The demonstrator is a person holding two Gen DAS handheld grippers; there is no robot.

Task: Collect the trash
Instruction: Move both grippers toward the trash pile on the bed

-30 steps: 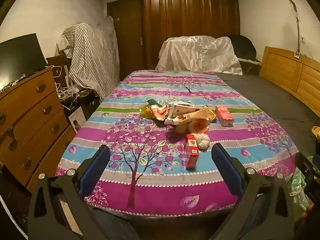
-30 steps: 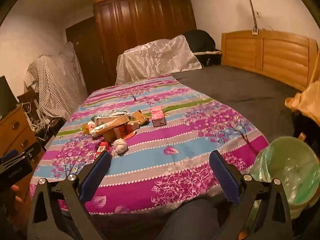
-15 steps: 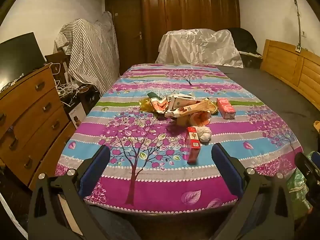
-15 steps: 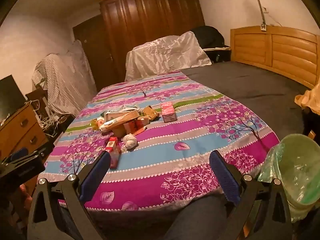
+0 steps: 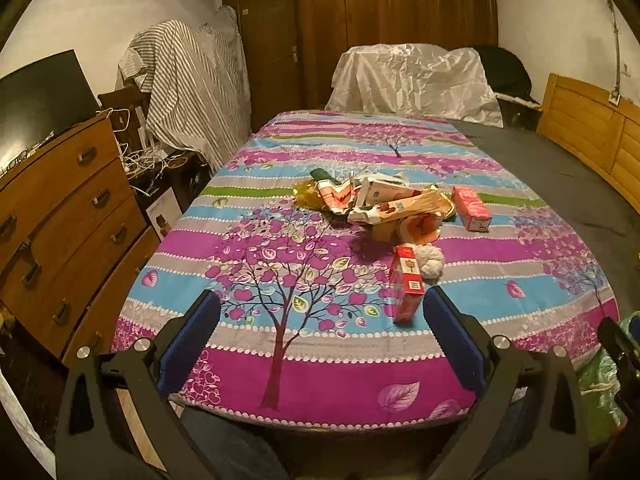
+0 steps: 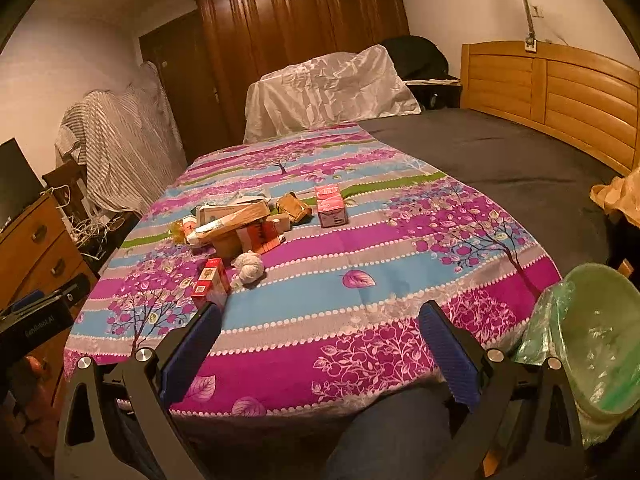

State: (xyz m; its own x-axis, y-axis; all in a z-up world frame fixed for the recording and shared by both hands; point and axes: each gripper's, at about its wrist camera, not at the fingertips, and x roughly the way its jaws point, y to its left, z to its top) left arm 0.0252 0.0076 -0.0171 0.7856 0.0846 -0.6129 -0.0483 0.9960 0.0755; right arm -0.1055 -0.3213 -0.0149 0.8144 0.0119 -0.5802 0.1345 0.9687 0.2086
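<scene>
A heap of trash (image 5: 384,206) (image 6: 236,222) lies mid-bed on the flowered cover: cartons, wrappers, a gold foil piece. Nearer me a red box (image 5: 408,280) (image 6: 210,282) lies beside a crumpled white tissue ball (image 5: 431,261) (image 6: 249,266). A pink carton (image 5: 471,208) (image 6: 331,205) stands to the heap's right. The bin with a green bag (image 6: 596,340) stands at the bed's near right corner. My left gripper (image 5: 320,344) and right gripper (image 6: 320,348) both hang open and empty before the bed's near edge, short of the trash.
A wooden chest of drawers (image 5: 52,220) lines the left side, with tangled cables (image 5: 148,156) behind it. A wooden headboard (image 6: 548,88) runs along the right. A grey sheet (image 6: 500,152) covers the bed's right half. A white-draped object (image 5: 412,76) and wardrobe stand beyond.
Both grippers have drifted slightly closer to the bed and turned a little; the trash appears a bit nearer. Nothing on the bed has moved, and both stay open.
</scene>
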